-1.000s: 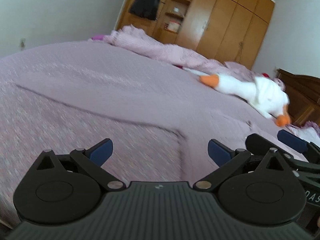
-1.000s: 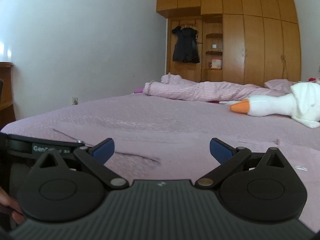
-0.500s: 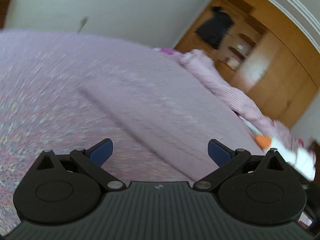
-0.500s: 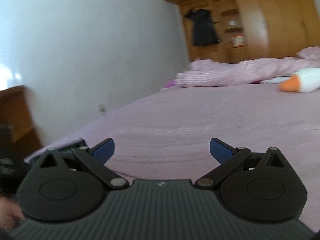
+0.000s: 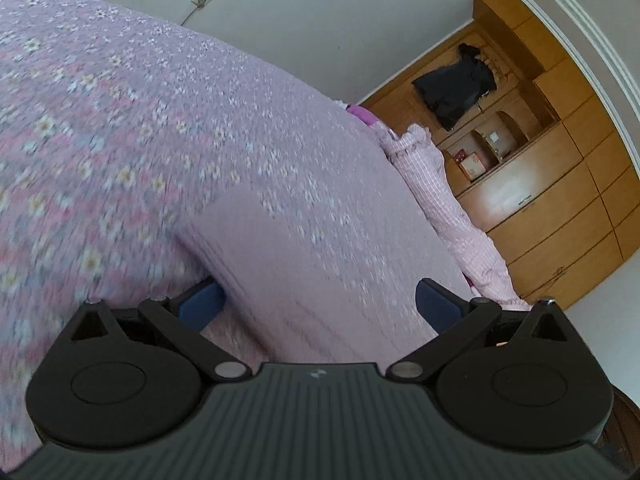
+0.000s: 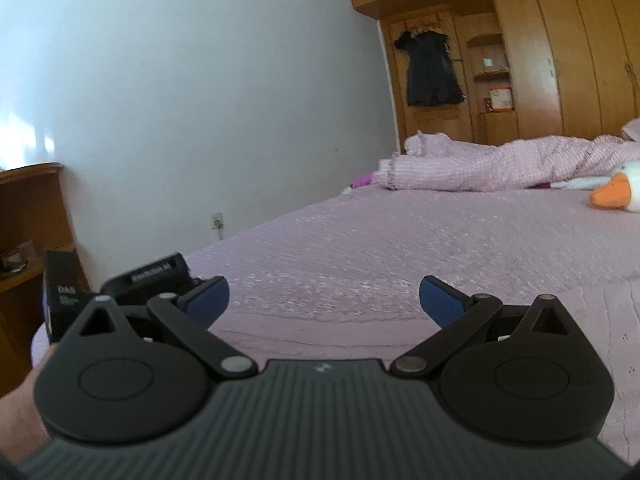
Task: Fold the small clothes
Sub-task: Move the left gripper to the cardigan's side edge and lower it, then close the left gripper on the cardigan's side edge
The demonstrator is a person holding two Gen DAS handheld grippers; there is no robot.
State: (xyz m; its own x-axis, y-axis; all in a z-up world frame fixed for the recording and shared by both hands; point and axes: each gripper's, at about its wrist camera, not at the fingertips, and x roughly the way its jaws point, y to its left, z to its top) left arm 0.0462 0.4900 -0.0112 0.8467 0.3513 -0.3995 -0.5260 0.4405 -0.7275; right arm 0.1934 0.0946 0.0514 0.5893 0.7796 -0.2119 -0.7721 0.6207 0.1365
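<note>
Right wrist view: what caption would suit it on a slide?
Open right gripper hovering low over a lilac bedspread, wooden wardrobe and plush goose beyond.

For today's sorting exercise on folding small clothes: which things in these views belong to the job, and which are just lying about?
Belongs to the job:
flat plain lilac cloth garment
left gripper, open
right gripper, open

Just lying about:
floral purple bedspread
white plush goose with orange beak
crumpled pink checked quilt
black garment hanging on the wooden wardrobe

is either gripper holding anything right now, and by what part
Nothing is held. The left gripper is open, its fingers straddling a raised fold of the lilac garment. The right gripper is open over the bed.
</note>
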